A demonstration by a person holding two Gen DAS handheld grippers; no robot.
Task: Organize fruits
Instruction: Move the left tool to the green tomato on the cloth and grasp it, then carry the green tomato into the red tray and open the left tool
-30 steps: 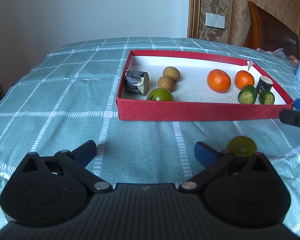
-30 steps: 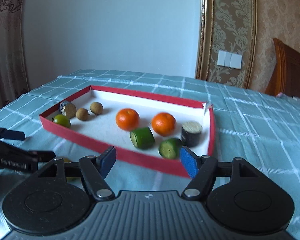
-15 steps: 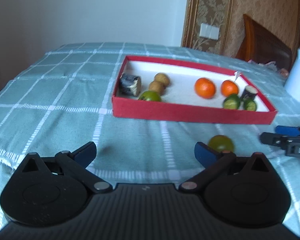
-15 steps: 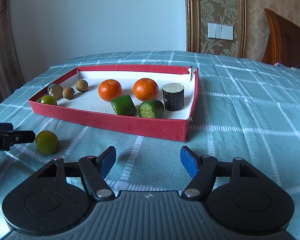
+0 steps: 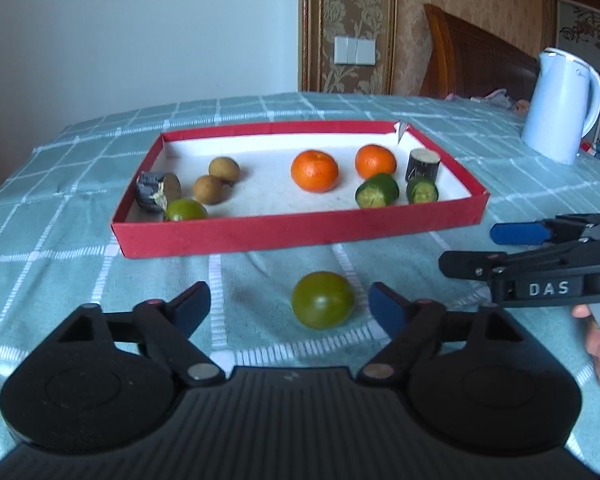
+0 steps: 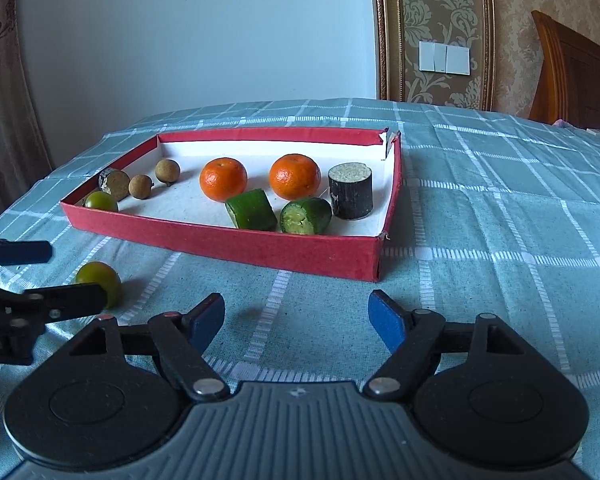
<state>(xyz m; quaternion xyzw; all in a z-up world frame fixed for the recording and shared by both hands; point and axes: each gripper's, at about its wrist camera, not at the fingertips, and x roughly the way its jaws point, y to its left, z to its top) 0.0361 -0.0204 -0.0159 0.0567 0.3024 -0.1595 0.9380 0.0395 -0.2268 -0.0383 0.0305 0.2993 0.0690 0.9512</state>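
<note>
Left wrist view: the green fruit [image 5: 323, 299] is seen on the cloth before the red tray [image 5: 300, 230], between the closing, not-yet-touching jaws of the left gripper [image 5: 290, 306], so it could be nudged away by an off-centre squeeze.

Red tray [image 5: 300, 232] with white inside, teal checked cloth [image 5: 60, 240], orange mandarins [image 5: 314, 171], blue-padded fingers [image 5: 384, 306]
</note>
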